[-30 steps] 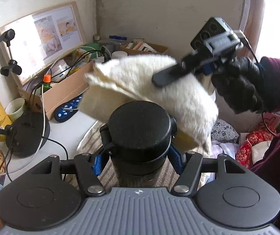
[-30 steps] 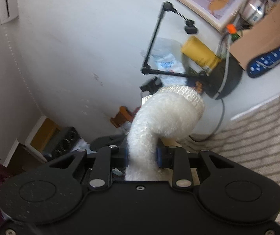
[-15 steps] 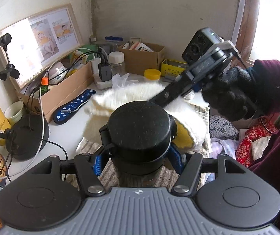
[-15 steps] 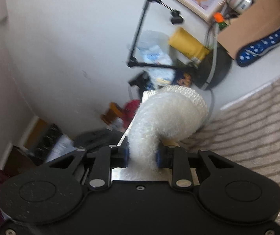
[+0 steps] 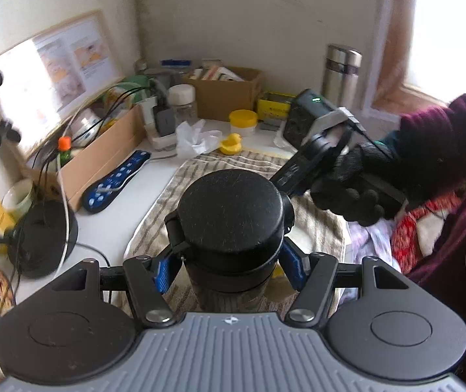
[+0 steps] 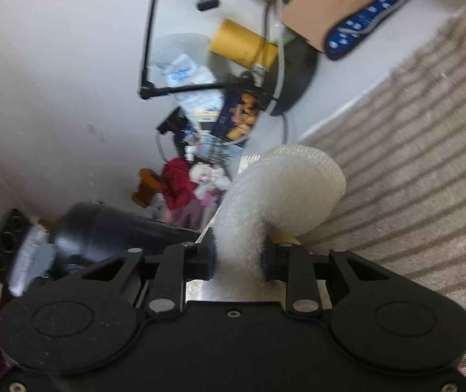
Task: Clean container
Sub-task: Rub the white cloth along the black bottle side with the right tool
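Observation:
The container [image 5: 229,215], a jar with a wide black lid, stands upright between my left gripper's [image 5: 229,269] blue pads, which are shut on it just under the lid. It sits over a striped towel [image 5: 174,209]. A black-gloved hand [image 5: 350,192] holds my right gripper [image 5: 304,166] low beside the lid's far right side. In the right wrist view that gripper [image 6: 238,258] is shut on a curled white cleaning cloth [image 6: 285,192], just above the striped towel [image 6: 412,163]. The dark container [image 6: 109,225] shows blurred at the left. In the left wrist view the container hides the cloth.
Along the back stand a long cardboard box [image 5: 102,160], a smaller box [image 5: 229,94], a steel flask [image 5: 340,75], a yellow-lidded jar [image 5: 242,122] and a yellow duck [image 5: 231,143]. A blue patterned strip [image 5: 115,179] and a black lamp base [image 5: 42,235] lie left. A maroon sleeve [image 5: 445,150] fills the right.
My right gripper has come down with the cloth from above the lid to low behind the container's right side, so the cloth has left the left wrist view. The left gripper's hold is unchanged.

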`<state>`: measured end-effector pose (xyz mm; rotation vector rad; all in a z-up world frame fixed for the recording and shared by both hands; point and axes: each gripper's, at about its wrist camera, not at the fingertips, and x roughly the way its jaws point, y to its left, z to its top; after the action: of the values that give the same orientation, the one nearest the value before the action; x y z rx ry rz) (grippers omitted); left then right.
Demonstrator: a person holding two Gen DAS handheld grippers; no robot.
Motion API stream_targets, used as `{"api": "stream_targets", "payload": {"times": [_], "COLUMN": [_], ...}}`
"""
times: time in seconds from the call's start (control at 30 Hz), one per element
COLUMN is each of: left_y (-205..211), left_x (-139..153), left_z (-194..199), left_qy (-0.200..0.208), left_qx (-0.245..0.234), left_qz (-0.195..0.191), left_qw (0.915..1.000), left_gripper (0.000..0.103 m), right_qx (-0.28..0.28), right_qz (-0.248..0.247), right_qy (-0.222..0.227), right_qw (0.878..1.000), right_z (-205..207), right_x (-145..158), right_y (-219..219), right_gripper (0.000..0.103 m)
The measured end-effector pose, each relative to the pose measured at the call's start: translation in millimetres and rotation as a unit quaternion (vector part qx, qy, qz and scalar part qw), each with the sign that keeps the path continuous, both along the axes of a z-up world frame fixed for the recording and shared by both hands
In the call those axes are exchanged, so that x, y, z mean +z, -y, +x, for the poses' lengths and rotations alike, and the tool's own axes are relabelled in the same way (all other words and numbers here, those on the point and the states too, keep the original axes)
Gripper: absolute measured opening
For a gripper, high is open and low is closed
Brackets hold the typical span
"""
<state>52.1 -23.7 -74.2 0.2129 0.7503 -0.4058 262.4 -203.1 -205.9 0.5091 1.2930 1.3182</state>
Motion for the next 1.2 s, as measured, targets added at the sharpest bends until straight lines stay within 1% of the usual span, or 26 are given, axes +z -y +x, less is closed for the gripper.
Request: {"api": "stream_targets", "payload": {"times": [0.1,0.2,0.27,0.33,0.4,0.43,0.47,0.5,0.57,0.67,0.77,0.9,0.97,1.03,1.13,1.2], "left_y": [2,-2,-3,-5,-5,-3,0,2,5,8,11,14,14,16,17,17], "left_x": [3,5,6,6,6,7,7,7,4,4,9,14,11,9,6,3], "left_z": [4,14,22,28,31,30,29,29,26,20,11,6,5,5,2,2], "left_qy": [0.001,-0.008,-0.016,-0.025,-0.036,-0.038,-0.037,-0.042,-0.061,-0.072,-0.076,-0.063,-0.046,-0.03,-0.01,-0.001], "left_qx": [-0.063,-0.119,-0.14,-0.144,-0.129,-0.115,-0.094,-0.071,-0.016,0.046,0.098,0.154,0.165,0.16,0.125,0.096], "left_qz": [0.033,0.04,0.038,0.031,0.024,0.026,0.031,0.031,0.018,-0.01,-0.043,-0.059,-0.061,-0.056,-0.034,-0.005], "left_qw": [0.9975,0.992,0.9893,0.9888,0.9907,0.9923,0.9945,0.9961,0.9978,0.9963,0.9914,0.9842,0.9833,0.985,0.9915,0.9953], "left_gripper": [0.064,0.064,0.064,0.064,0.064,0.067,0.071,0.071,0.071,0.071,0.072,0.073,0.073,0.073,0.073,0.071], "right_qx": [-0.001,0.0,-0.003,-0.008,-0.014,-0.017,-0.019,-0.021,-0.024,-0.026,-0.023,-0.022,-0.026,-0.03,-0.033,-0.03], "right_qz": [-0.019,-0.041,-0.051,-0.055,-0.055,-0.054,-0.053,-0.052,-0.05,-0.049,-0.05,-0.049,-0.048,-0.047,-0.045,-0.035], "right_qy": [-0.001,0.007,0.012,0.016,0.017,0.018,0.019,0.019,0.017,0.018,0.025,0.032,0.029,0.026,0.024,0.018], "right_qw": [1.0,0.999,0.999,0.998,0.998,0.998,0.998,0.998,0.998,0.998,0.998,0.998,0.998,0.998,0.998,0.999], "right_z": [0,1,2,3,2,2,1,1,0,0,-1,-4,-5,-6,-7,-6], "right_x": [-11,-19,-23,-25,-25,-25,-24,-24,-25,-24,-19,-15,-15,-15,-14,-11], "right_y": [-2,-5,-6,-6,-5,-4,-3,-2,0,1,0,0,2,4,7,11], "right_gripper": [0.024,0.024,0.024,0.024,0.024,0.024,0.024,0.024,0.024,0.024,0.024,0.024,0.024,0.024,0.024,0.025]}}
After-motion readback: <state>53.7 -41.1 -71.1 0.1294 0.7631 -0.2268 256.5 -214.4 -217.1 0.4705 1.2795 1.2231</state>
